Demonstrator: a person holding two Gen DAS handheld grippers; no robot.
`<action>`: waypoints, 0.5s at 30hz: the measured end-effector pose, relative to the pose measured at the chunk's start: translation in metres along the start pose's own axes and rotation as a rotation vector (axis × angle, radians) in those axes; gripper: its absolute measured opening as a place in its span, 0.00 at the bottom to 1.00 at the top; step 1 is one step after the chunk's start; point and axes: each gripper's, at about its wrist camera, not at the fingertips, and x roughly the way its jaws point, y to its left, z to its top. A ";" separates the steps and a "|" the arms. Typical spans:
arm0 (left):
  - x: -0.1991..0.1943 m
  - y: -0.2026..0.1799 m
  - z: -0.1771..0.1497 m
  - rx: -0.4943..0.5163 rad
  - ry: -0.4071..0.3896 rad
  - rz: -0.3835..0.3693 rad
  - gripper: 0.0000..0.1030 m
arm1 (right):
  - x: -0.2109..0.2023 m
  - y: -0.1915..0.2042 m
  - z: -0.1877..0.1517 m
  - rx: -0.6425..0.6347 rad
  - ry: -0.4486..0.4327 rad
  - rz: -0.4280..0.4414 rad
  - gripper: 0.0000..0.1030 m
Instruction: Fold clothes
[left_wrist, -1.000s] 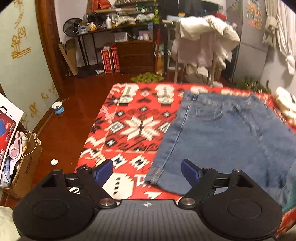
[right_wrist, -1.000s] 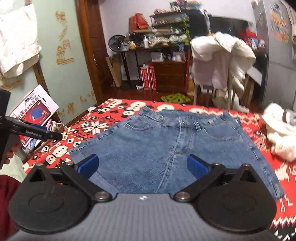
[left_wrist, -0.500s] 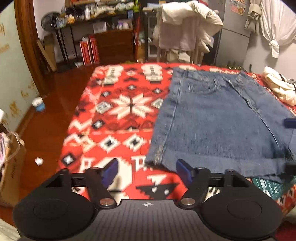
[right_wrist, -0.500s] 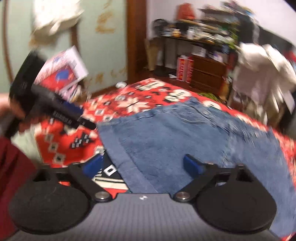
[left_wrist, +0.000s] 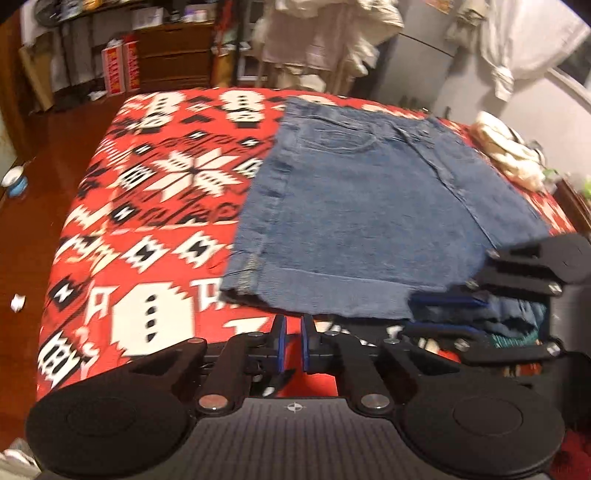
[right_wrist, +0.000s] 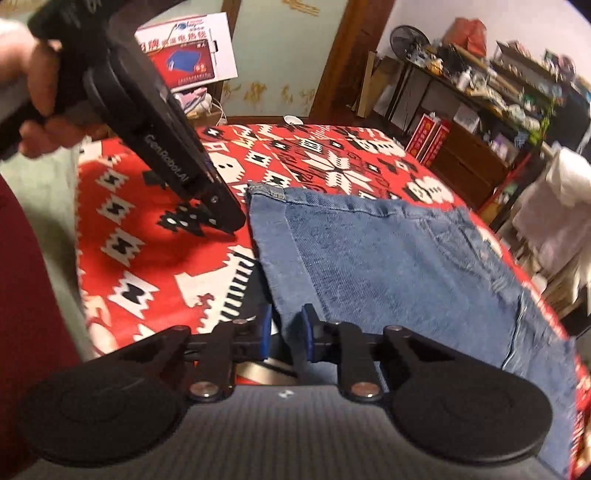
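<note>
Red patterned blanket (left_wrist: 155, 206): one, spread over the whole surface in front of you, carrying everything else.

Denim shorts (left_wrist: 362, 206): one pair, lying flat on the right half of the blanket, waistband far, cuffed hems near. No fold shows yet.

Step in hand: you appear to be taking hold of the near hem to start the first fold.

Right tool (right_wrist: 284, 332): one, narrowed down on the near hem towards its right end, with denim caught between the pads.

Left tool (left_wrist: 291, 341): one, pads drawn almost together just in front of the near hem. Only red blanket shows in the slit. The right wrist view puts its tip down on the blanket just beside the left hem corner, not on the denim.

Next move: it calls for you to widen the left tool and slide it onto that left corner. Then lift both ends level, so the hem travels far towards the waistband without twisting.

Hand (right_wrist: 37, 92): one in view, gripping the left tool's handle.

Cream garment (left_wrist: 509, 155): one heap, far right on the blanket, well apart from both tools.
</note>
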 end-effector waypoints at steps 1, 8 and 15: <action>0.000 -0.003 0.000 0.020 -0.002 -0.012 0.08 | 0.000 0.000 0.000 -0.008 0.003 -0.001 0.18; 0.001 -0.015 -0.006 0.164 -0.011 -0.054 0.05 | -0.002 -0.005 0.005 -0.040 -0.018 -0.028 0.02; 0.004 -0.037 -0.003 0.389 -0.059 -0.072 0.05 | -0.002 -0.036 0.012 0.116 -0.025 -0.002 0.01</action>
